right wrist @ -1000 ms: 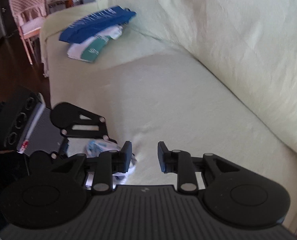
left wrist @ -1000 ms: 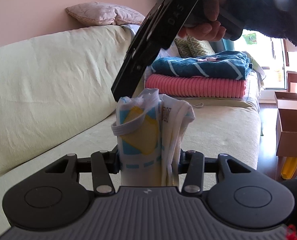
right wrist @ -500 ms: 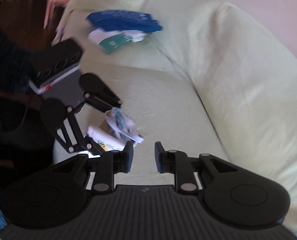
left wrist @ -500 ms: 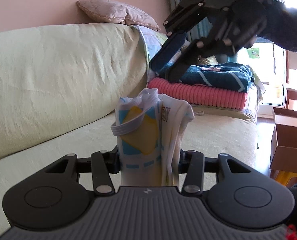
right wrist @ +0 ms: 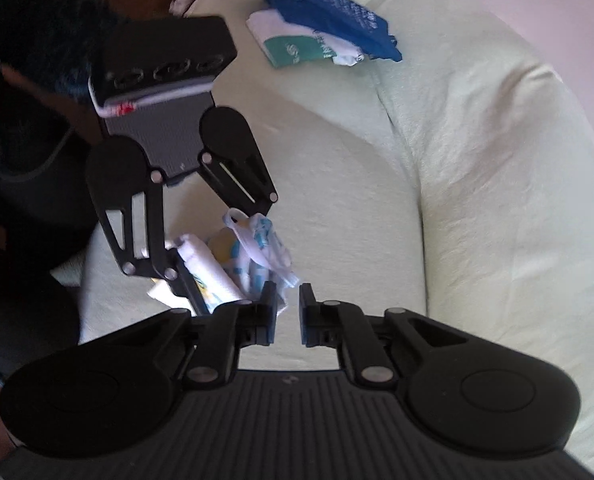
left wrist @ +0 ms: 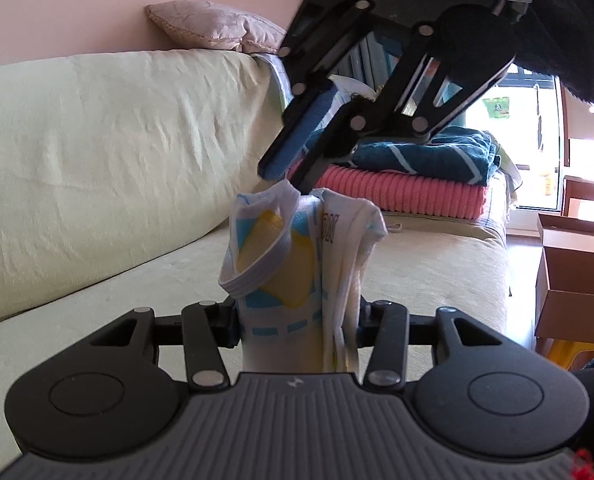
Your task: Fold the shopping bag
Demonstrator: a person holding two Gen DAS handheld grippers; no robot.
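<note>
Left gripper (left wrist: 297,320): jaws clamped on the rolled white fabric shopping bag with yellow and light-blue print (left wrist: 293,264), held upright above the cream-covered sofa (left wrist: 117,152). Right gripper (right wrist: 287,312): jaws closing, a narrow gap left, nothing between them; its fingertips hover just above the bag's top. Behind: folded teal and pink towels (left wrist: 409,176).

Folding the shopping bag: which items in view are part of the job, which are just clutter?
In play:
- folded shopping bag, clamped upright in the left gripper
- right gripper, jaws closing just above the bag's top, nothing between them

Lying about:
- pink cushion
- pink blanket under a teal one
- cardboard box
- blue bag on the sofa
</note>
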